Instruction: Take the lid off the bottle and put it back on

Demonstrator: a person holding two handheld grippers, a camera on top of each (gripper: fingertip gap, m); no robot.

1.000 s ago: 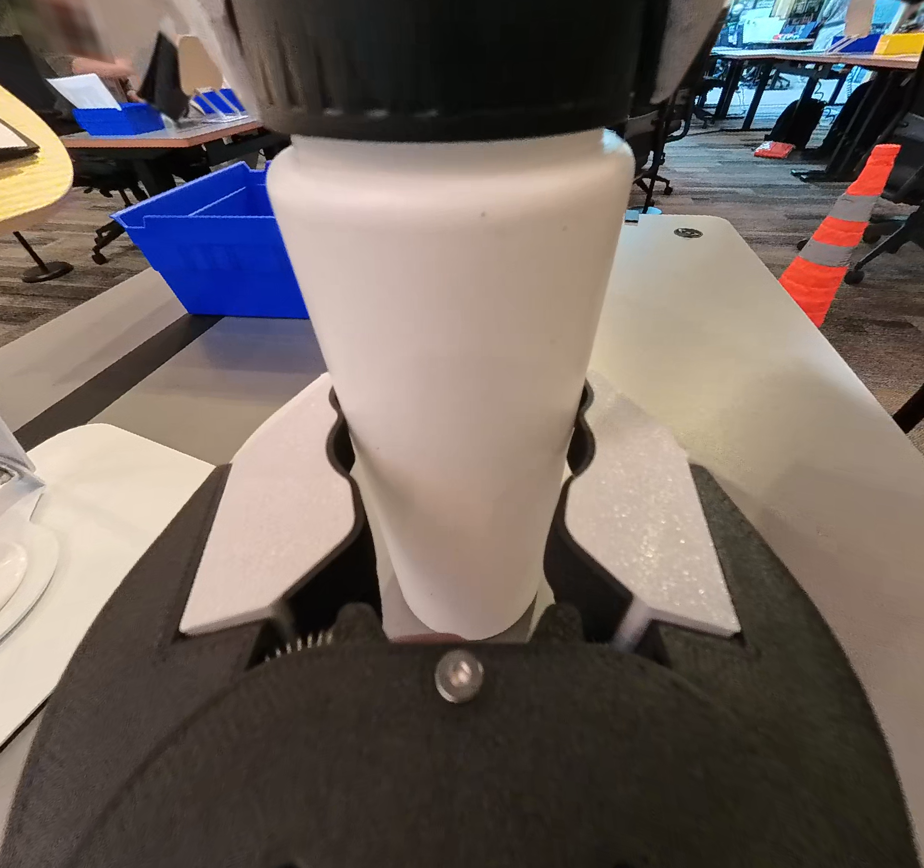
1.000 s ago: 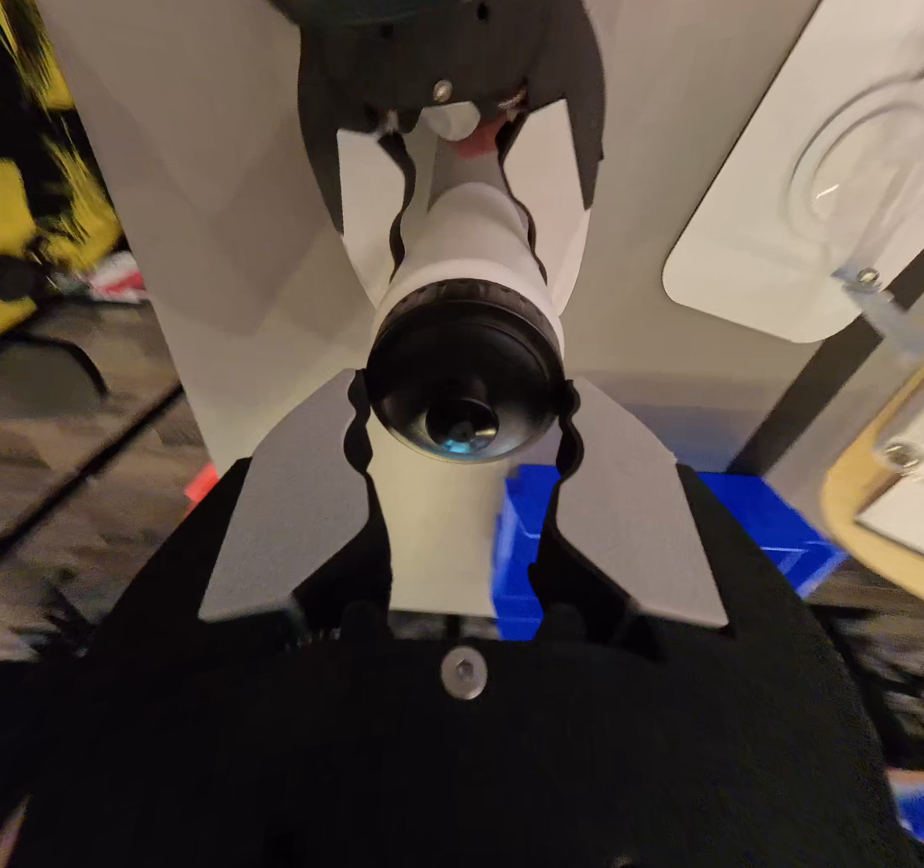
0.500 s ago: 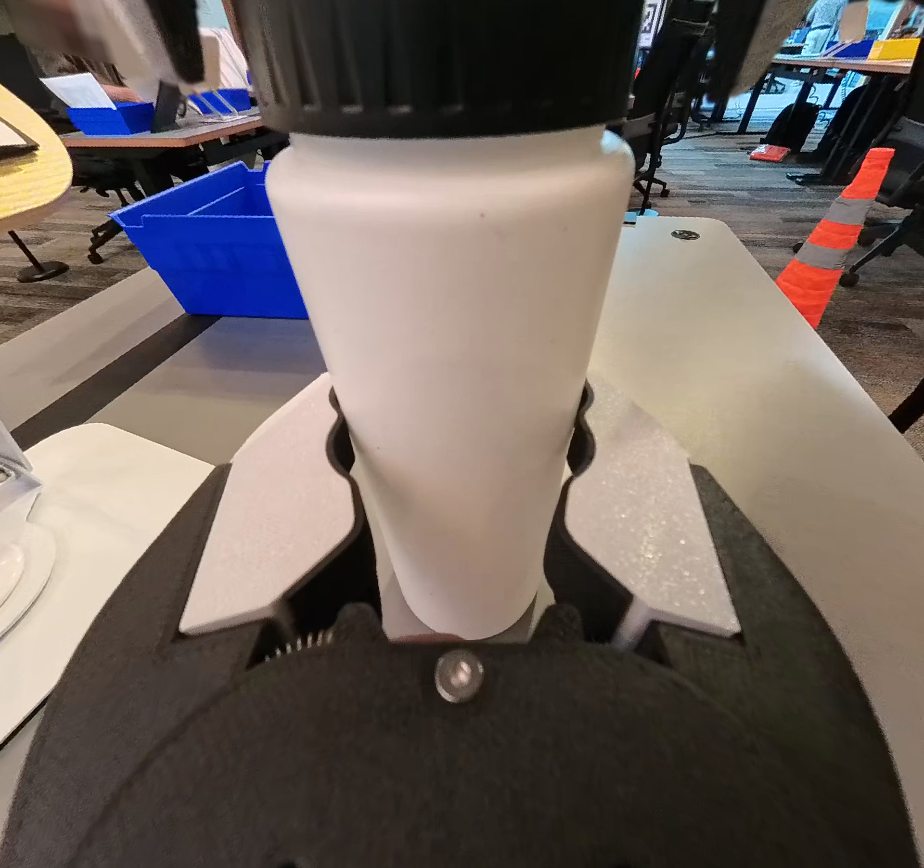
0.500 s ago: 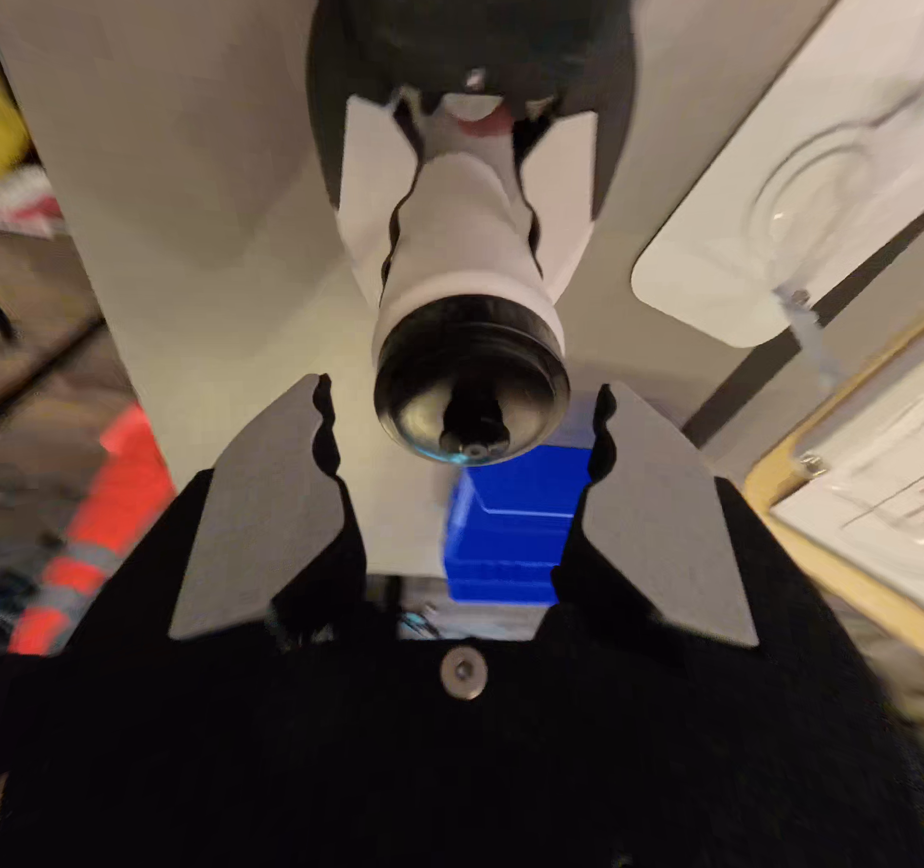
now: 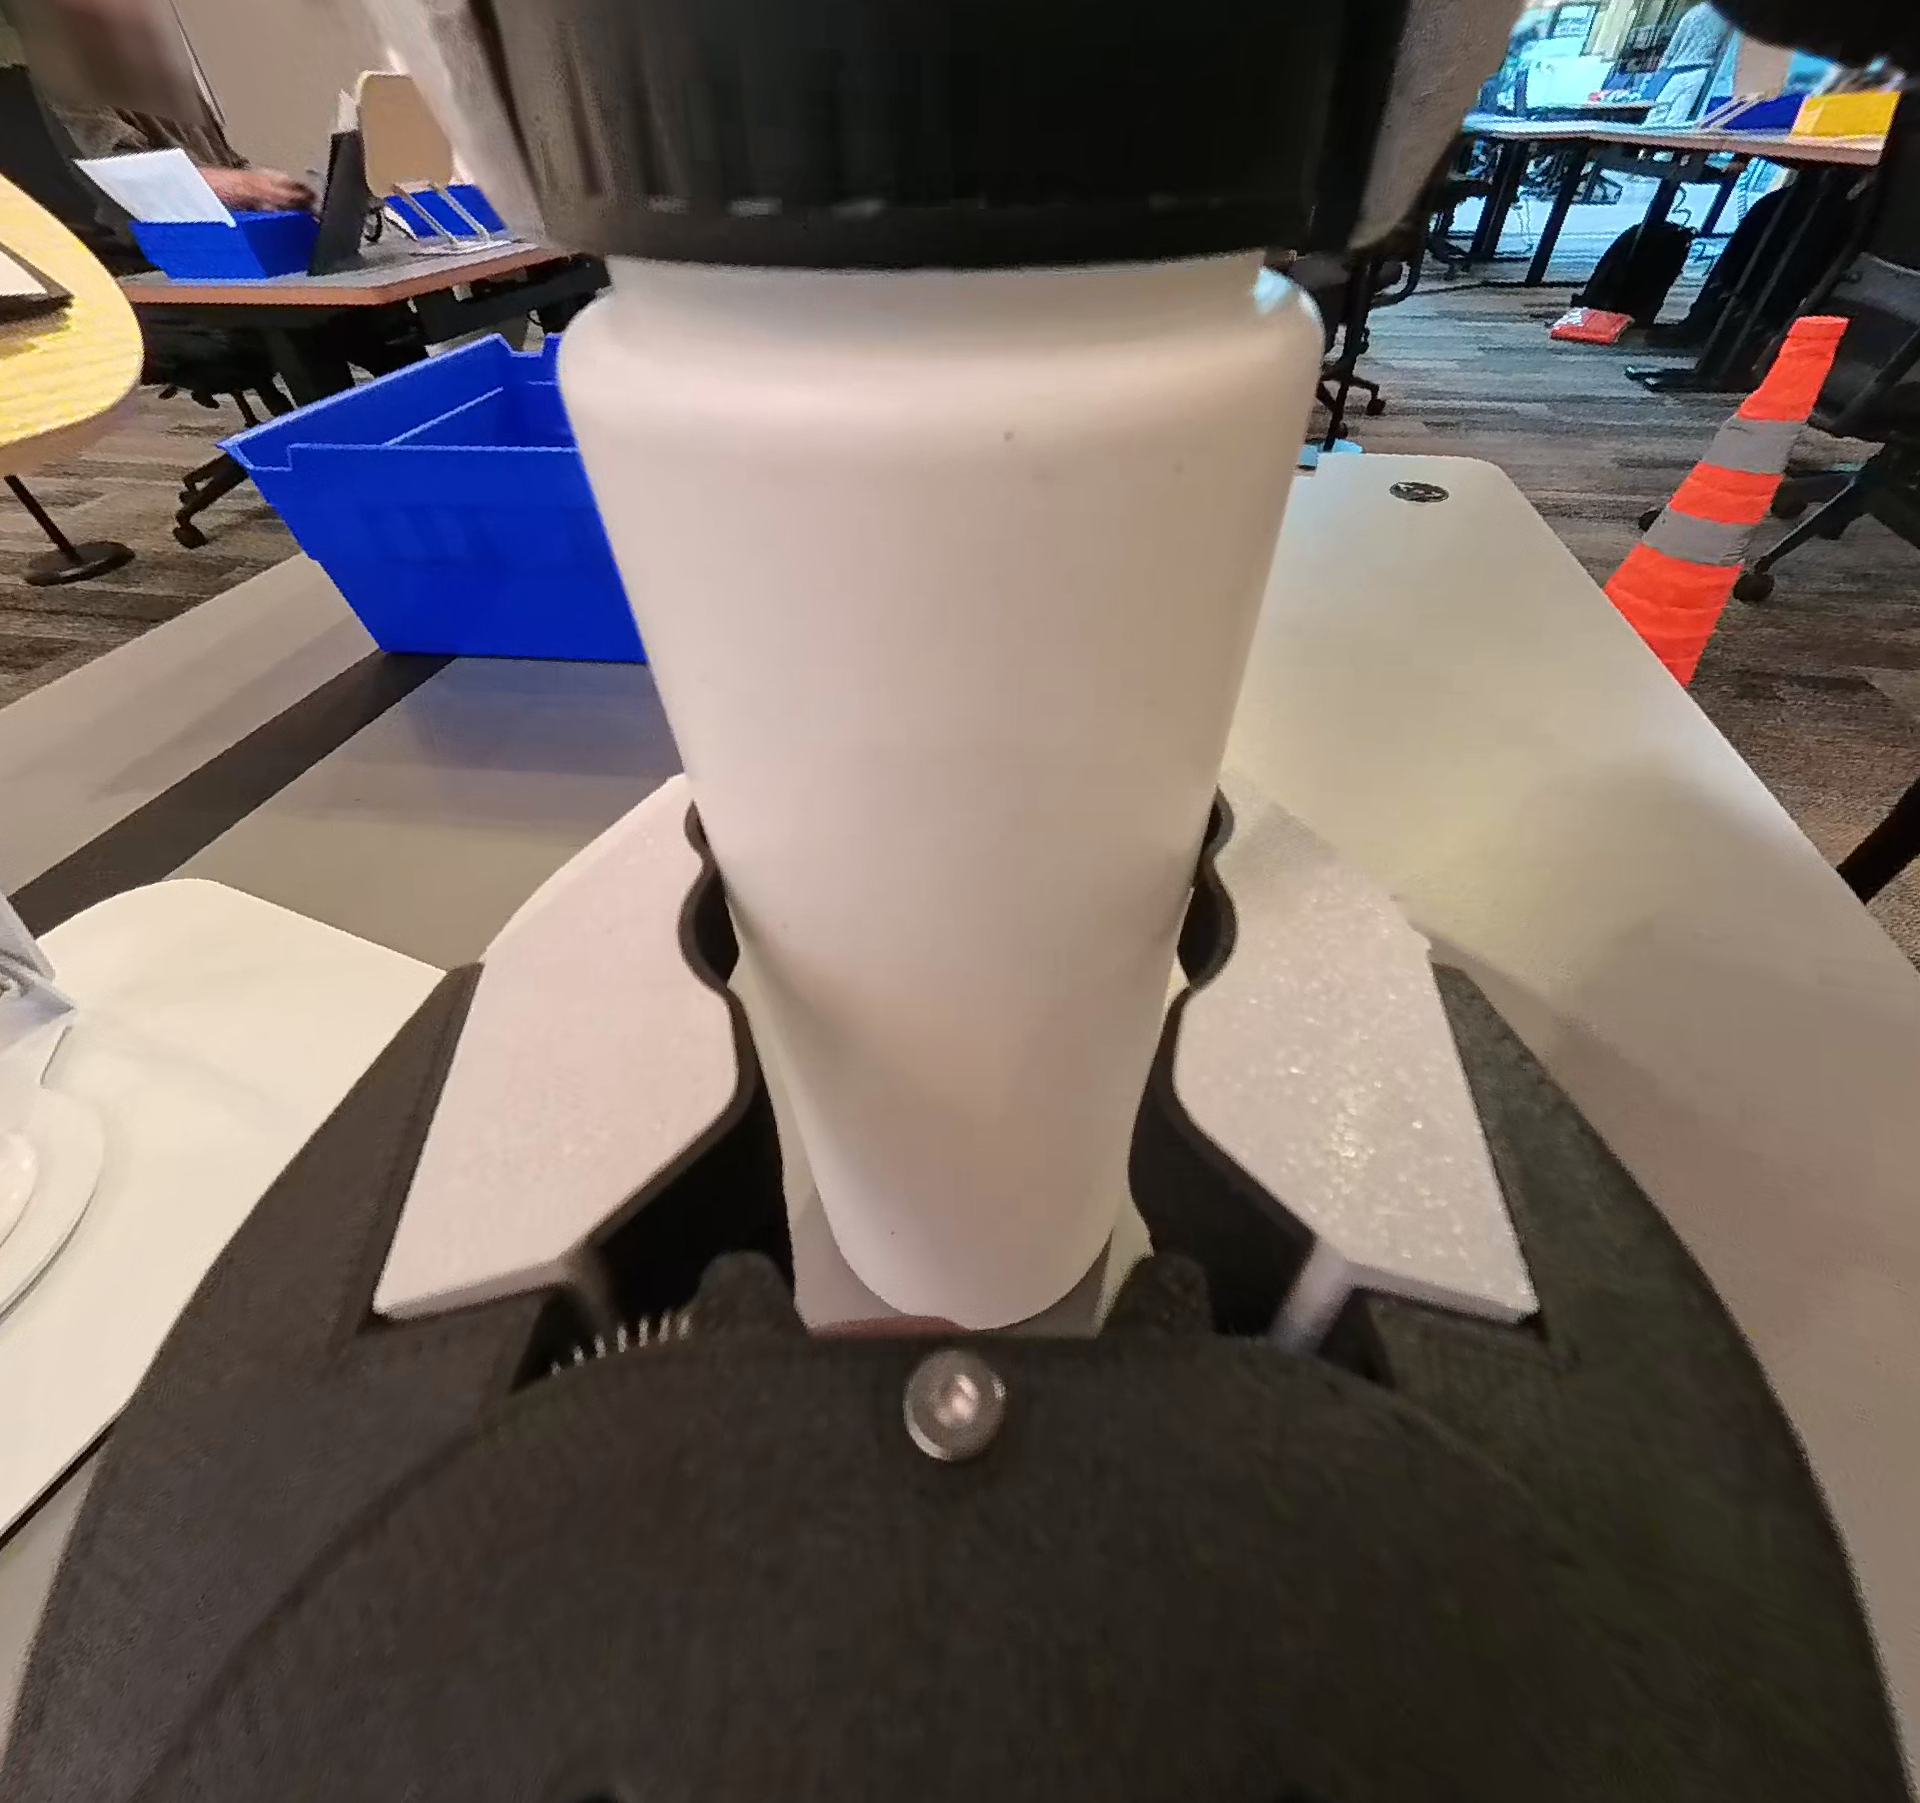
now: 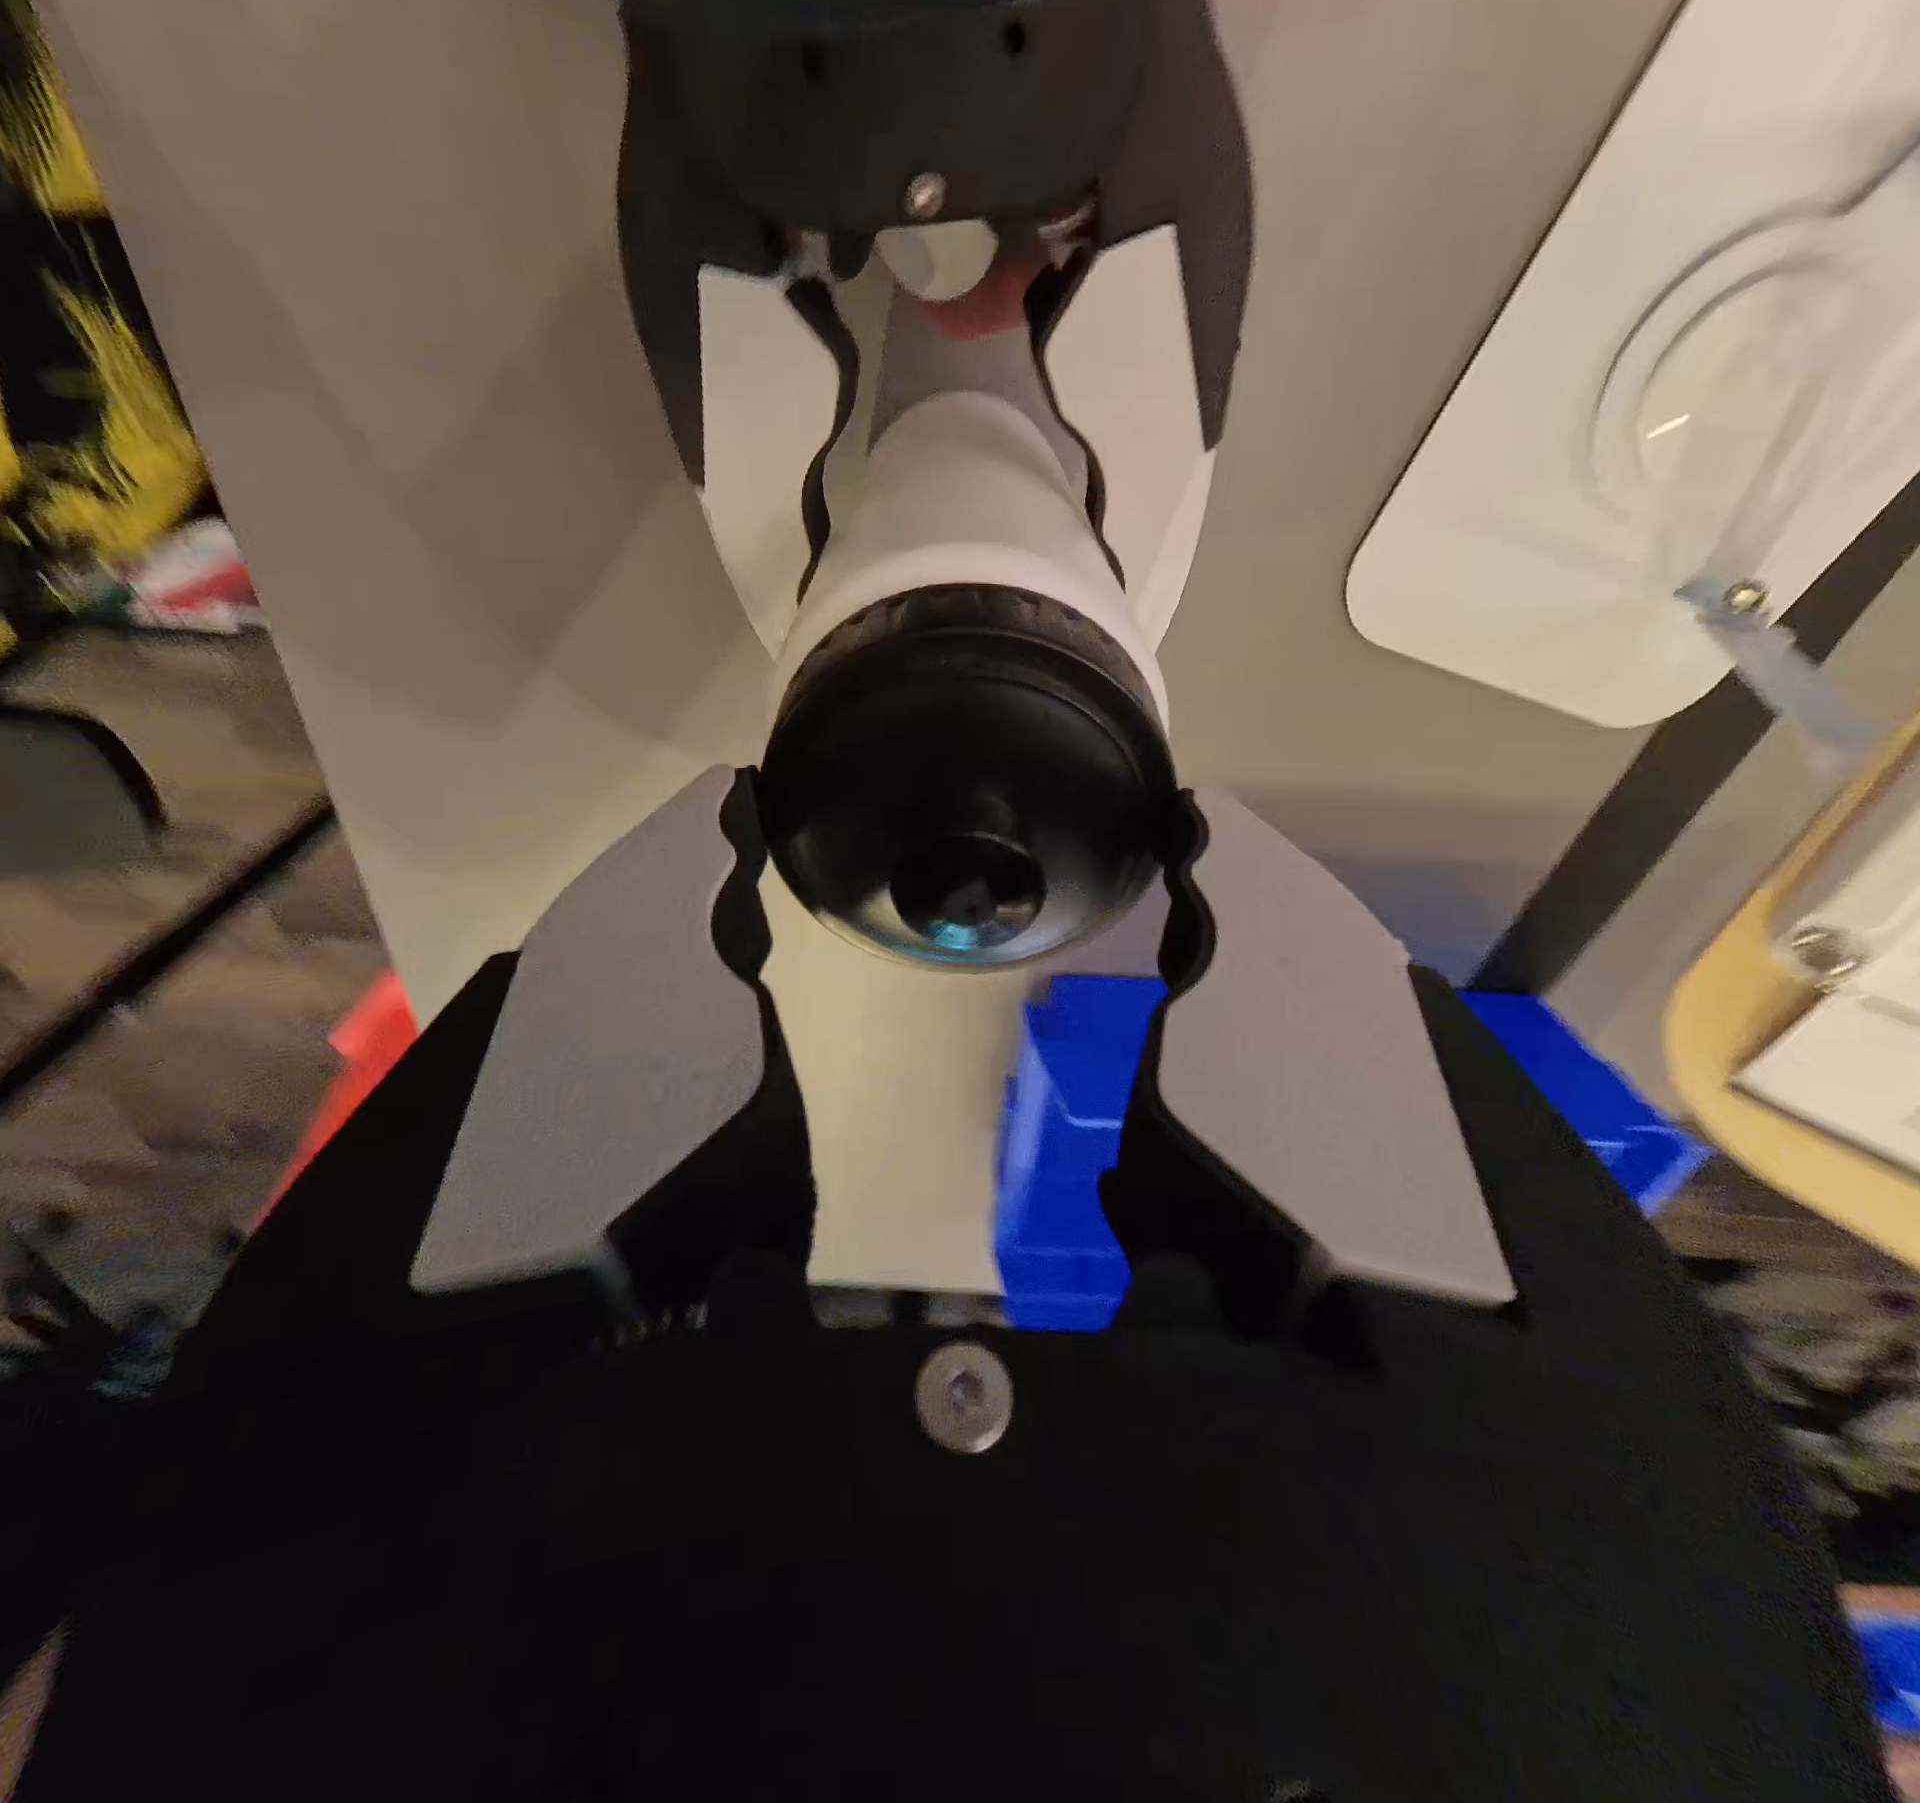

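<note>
A white bottle (image 5: 935,610) stands upright on the table, and my left gripper (image 5: 956,818) is shut on its lower body. Its black ribbed lid (image 5: 914,70) sits on the neck. In the right wrist view I look straight down on the lid (image 6: 956,714) and the bottle (image 6: 966,506). My right gripper (image 6: 966,808) is shut on the lid, one fingertip touching each side of its rim. The right gripper's fingers (image 5: 1444,70) show beside the lid in the left wrist view. The left gripper (image 6: 966,548) shows beyond the bottle in the right wrist view.
A blue bin (image 5: 447,506) stands on the pale table (image 5: 1507,818) behind the bottle on the left. A white board with a clear dish (image 6: 1610,403) lies to the left. An orange cone (image 5: 1725,506) stands on the floor at the right.
My right gripper held the lid, then opened and turned about it, and now has shut on the lid again. The left gripper and bottle have not moved.
</note>
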